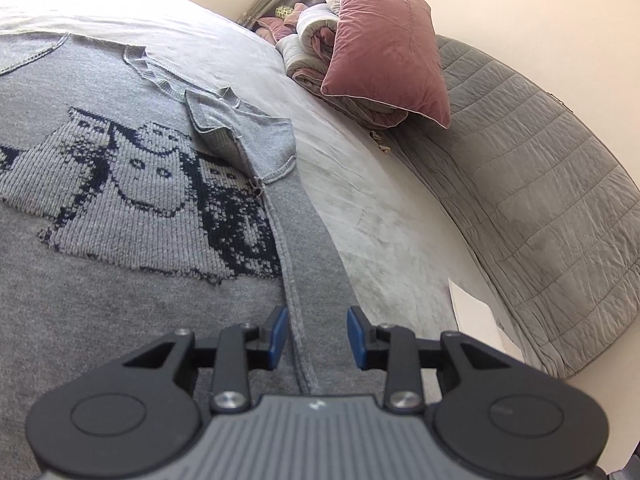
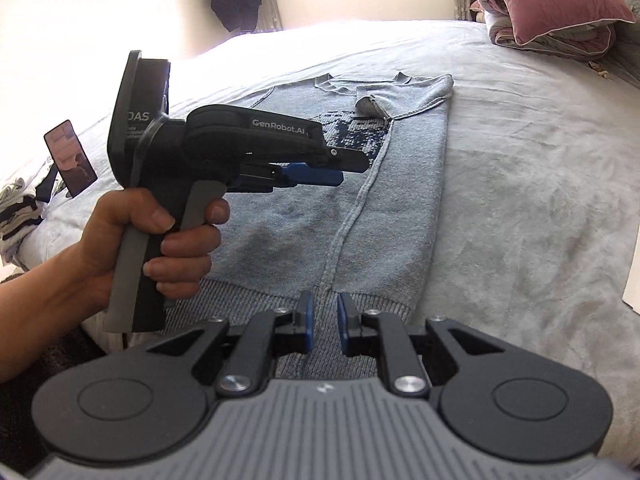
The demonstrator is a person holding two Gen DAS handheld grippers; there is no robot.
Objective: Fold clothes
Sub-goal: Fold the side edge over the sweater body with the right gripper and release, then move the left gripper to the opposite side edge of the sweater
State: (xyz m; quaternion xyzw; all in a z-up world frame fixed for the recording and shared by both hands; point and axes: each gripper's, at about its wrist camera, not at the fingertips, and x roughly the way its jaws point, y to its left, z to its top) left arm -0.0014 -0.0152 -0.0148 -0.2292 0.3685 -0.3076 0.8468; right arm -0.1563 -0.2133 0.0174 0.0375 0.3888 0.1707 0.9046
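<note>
Right tongs (image 2: 323, 322) hang released over the near ribbed hem of the soft grey knitted sweater (image 2: 360, 200) on the white bed (image 2: 540, 160). Left tongs (image 1: 318, 338) released too. Floppy; pinch the hem.

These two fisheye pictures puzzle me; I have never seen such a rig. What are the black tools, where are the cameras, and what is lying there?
A person holds a handheld two-finger gripper in each hand. Each picture comes from a camera on one gripper, looking along its blue fingers. The right view shows the right gripper and, beyond it, a hand holding the left gripper. A grey knitted sweater, one side folded inward, lies on a bed. Near the headboard are a pink pillow and rolled bedding. Both grippers look open and hold nothing.
</note>
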